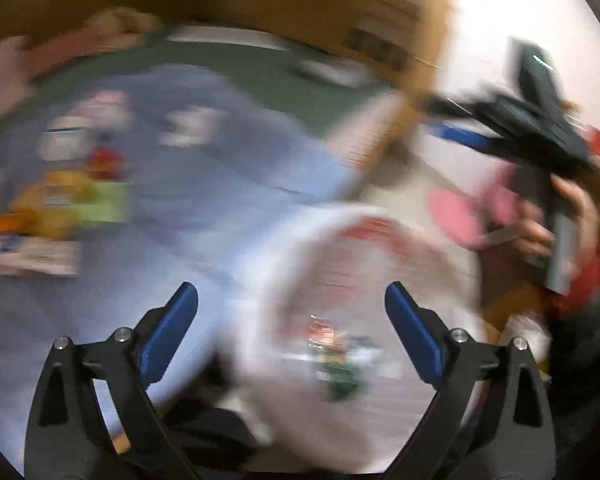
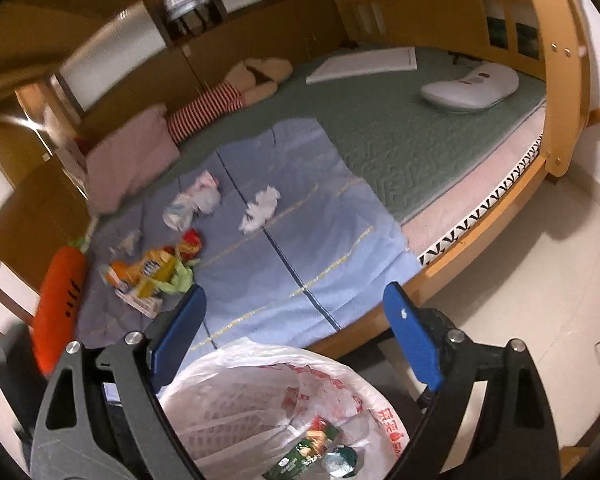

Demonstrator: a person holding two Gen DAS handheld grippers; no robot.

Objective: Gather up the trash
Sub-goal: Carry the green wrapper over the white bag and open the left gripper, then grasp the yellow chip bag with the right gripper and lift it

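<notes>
A white plastic trash bag (image 2: 260, 392) with red print stands open below my right gripper (image 2: 296, 308), with wrappers (image 2: 316, 452) inside. The right gripper is open and empty above the bag's mouth. On the blue blanket (image 2: 300, 248) lie crumpled white tissues (image 2: 260, 208), a white-and-pink wad (image 2: 196, 200) and colourful snack wrappers (image 2: 152, 272). The left wrist view is badly blurred: my left gripper (image 1: 292, 304) is open and empty over the bag (image 1: 340, 280), with wrappers (image 1: 336, 360) inside. The right gripper's body (image 1: 540, 128) shows at upper right in that view.
An orange carrot plush (image 2: 60, 296) lies at the blanket's left edge. A pink pillow (image 2: 128, 160), a striped plush (image 2: 220, 100), a white board (image 2: 364, 64) and a white cushion (image 2: 468, 84) lie on the green mattress. The wooden bed frame (image 2: 556, 80) borders tiled floor (image 2: 520, 272).
</notes>
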